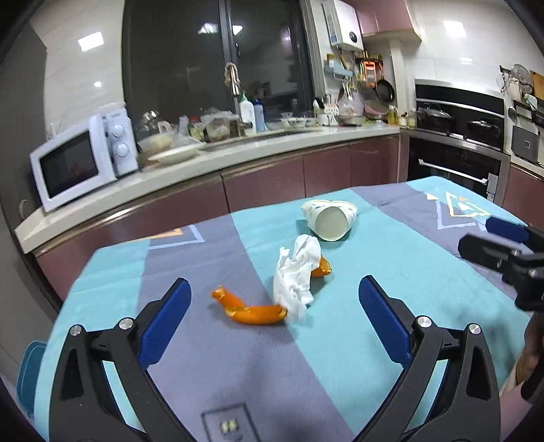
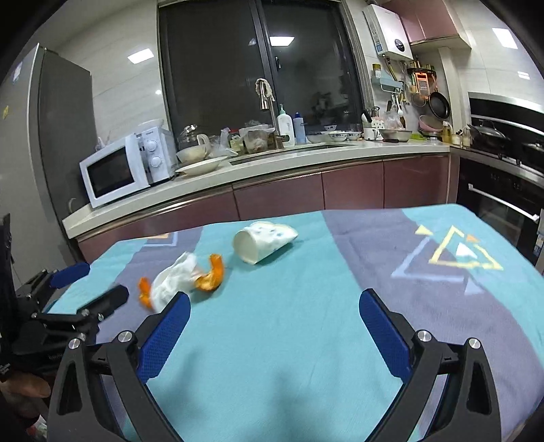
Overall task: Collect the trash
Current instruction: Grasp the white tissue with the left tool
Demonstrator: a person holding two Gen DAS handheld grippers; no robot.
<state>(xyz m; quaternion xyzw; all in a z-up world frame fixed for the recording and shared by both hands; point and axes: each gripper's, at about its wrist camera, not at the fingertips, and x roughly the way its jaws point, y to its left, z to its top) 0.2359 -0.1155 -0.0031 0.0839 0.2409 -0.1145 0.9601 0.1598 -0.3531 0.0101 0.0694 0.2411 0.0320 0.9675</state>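
The left gripper [image 1: 273,299] hovers low over a kitchen table with its blue-padded jaws spread wide and nothing between them, the trash lying just ahead: a crumpled white tissue [image 1: 296,277] draped across a curl of orange peel [image 1: 251,311], a second bit of peel [image 1: 323,267] poking out behind it. Farther back, near the table's far edge, a paper cup [image 1: 331,217] (white, with small blue marks) lies on its side, mouth toward the cameras, apart from the tissue. The right gripper [image 2: 273,316] is likewise wide and empty, held over bare cloth to the right of the pile, with the cup ahead of it and to its left. The tablecloth [image 2: 306,323], teal with grey bands and triangle motifs, leaves open room on every side of the trash; its right half is bare. Beyond it stand a white microwave [image 2: 117,173], a cluttered counter [image 2: 272,165] and a wall-mounted water heater [image 2: 391,30], whose label is too small to read.
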